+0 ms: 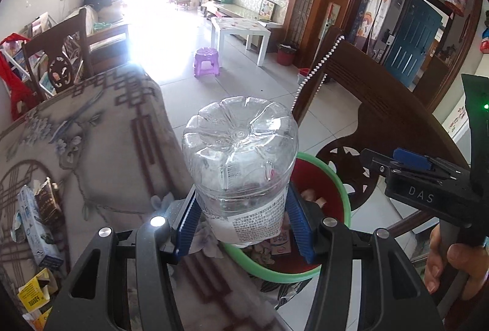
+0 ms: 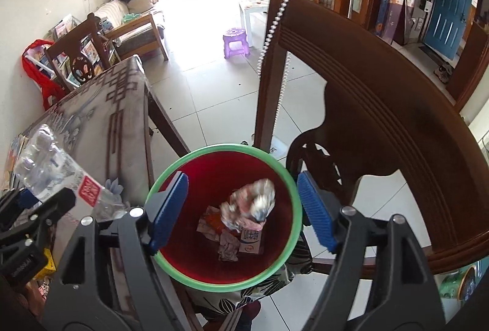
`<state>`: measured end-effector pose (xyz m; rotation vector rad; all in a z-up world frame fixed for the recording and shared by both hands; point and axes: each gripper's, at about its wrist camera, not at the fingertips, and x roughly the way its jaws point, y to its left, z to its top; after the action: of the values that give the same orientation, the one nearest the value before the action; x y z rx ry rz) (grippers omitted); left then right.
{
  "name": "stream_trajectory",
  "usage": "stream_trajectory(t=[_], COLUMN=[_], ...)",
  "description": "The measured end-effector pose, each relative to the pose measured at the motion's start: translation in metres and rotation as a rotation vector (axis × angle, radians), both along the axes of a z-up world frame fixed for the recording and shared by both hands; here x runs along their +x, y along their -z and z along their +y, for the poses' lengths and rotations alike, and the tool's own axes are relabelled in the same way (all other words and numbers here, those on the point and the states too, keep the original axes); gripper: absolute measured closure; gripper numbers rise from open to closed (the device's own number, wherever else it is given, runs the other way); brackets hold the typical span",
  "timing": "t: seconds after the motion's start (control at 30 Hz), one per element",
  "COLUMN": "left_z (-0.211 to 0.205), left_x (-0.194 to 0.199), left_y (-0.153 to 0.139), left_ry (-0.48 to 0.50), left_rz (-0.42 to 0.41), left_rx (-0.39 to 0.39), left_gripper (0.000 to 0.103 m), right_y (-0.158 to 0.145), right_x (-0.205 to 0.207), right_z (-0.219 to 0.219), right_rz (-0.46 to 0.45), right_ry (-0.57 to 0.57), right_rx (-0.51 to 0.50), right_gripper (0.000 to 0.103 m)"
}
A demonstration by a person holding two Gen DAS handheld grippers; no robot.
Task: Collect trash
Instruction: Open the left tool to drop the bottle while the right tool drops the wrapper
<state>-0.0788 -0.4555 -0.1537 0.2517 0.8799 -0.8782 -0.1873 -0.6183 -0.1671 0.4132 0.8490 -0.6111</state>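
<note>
**Over the bin: one bottle held, more litter left on the table**

Between the blue pads of the left gripper [image 1: 243, 219] sat a clear plastic bottle [image 1: 240, 159], clamped around its labelled body with the base pointing away from the camera. It hung above the near edge of the table [image 1: 101, 129], with the green rim of the red bin [image 1: 340, 178] showing just behind and below it to the right. The bottle was not yet over the bin's mouth, judging from the right wrist view, where it appeared off to the left, above the tablecloth.

The right gripper [image 2: 241, 208] stood with its jaws spread wide and nothing between them, poised directly above the bin [image 2: 293, 187]. A crumpled wrapper [image 2: 252, 204] appeared blurred above a small carton [image 2: 249, 242] and scraps on the bin's floor.

The task looked partly done: several pieces were already in the bin. Still to go were the bottle itself, a torn box [image 1: 36, 227] and a yellow packet [image 1: 32, 295] lying at the left end of the table. A wooden chair [image 1: 382, 104] crowded the bin's far side.
</note>
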Motion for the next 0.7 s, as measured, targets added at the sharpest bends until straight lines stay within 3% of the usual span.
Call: stream_trajectory(t=[0.23,0.37,0.7], left_z=[-0.041,-0.053,-0.001], left_x=[-0.007,-0.011,-0.023], left_y=[0.011,0.012,-0.023], left_ry=[0.073,0.098,0.058], left_rz=[-0.008,-0.024,-0.073], left_rx=[0.020,0.039,-0.037], left_gripper=[0.051,0.040,0.036], right_y=[0.001,-0.002,-0.020], right_x=[-0.030,-0.047,-0.063], right_z=[-0.014,-0.019,0.010], right_rz=[0.002,0.005,-0.009], right_ry=[0.078,0.125,0.135], right_rx=[0.018,0.016,-0.022], right_gripper=[0.031,0.031,0.031])
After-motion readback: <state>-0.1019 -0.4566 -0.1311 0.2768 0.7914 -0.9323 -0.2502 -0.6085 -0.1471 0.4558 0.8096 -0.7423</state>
